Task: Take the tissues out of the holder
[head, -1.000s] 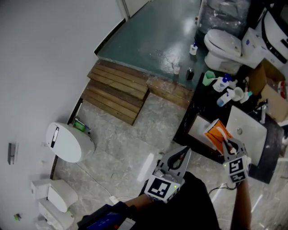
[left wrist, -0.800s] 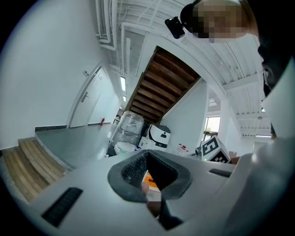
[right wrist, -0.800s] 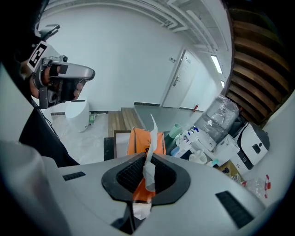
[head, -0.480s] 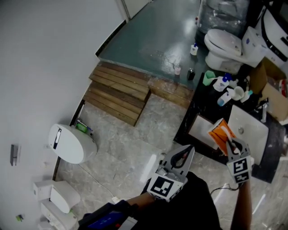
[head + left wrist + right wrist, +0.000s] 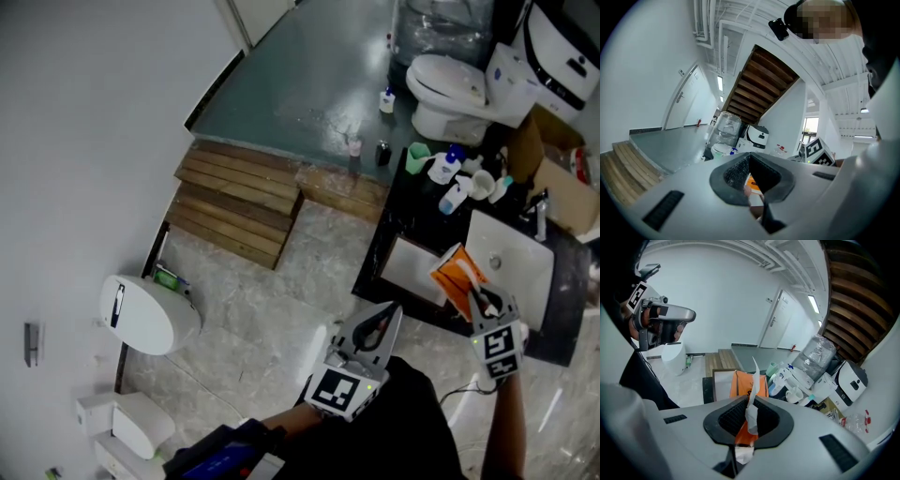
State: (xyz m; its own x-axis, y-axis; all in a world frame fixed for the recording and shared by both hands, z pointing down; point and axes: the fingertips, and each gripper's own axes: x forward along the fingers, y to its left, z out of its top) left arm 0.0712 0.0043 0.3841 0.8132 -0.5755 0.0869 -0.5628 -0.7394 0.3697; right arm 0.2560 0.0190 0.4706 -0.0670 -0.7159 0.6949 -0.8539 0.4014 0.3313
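Closed tight on a strip of white tissue [image 5: 751,413]: the right gripper [image 5: 476,300], with the orange tissue pack [image 5: 455,279] showing between the same jaws and tilted above the black counter [image 5: 389,246], between one white tray [image 5: 412,265] and one white sink [image 5: 511,267]. Closed as well, with nothing in its jaws: the left gripper [image 5: 382,317], held off the counter's near corner, well apart from the pack. Left of the counter's edge, an open run of marble floor [image 5: 272,281], hemmed in by one set of wooden steps [image 5: 239,202] on the far side and one white oval bin [image 5: 142,314] against the white wall [image 5: 84,141]. Beyond the steps, a broad stretch of grey-green floor [image 5: 300,66], with three small bottles [image 5: 353,145] standing on the side toward the toilet [image 5: 450,82]. At the counter's far end, a crowded corner: one green cup [image 5: 417,153] just beside a huddle of white bottles with blue caps [image 5: 450,169], too bunched for a sure count. One faucet [image 5: 537,211] at the sink's far rim, one cardboard box [image 5: 553,173] behind it. Two grippers in all, one tissue pack, one toilet.
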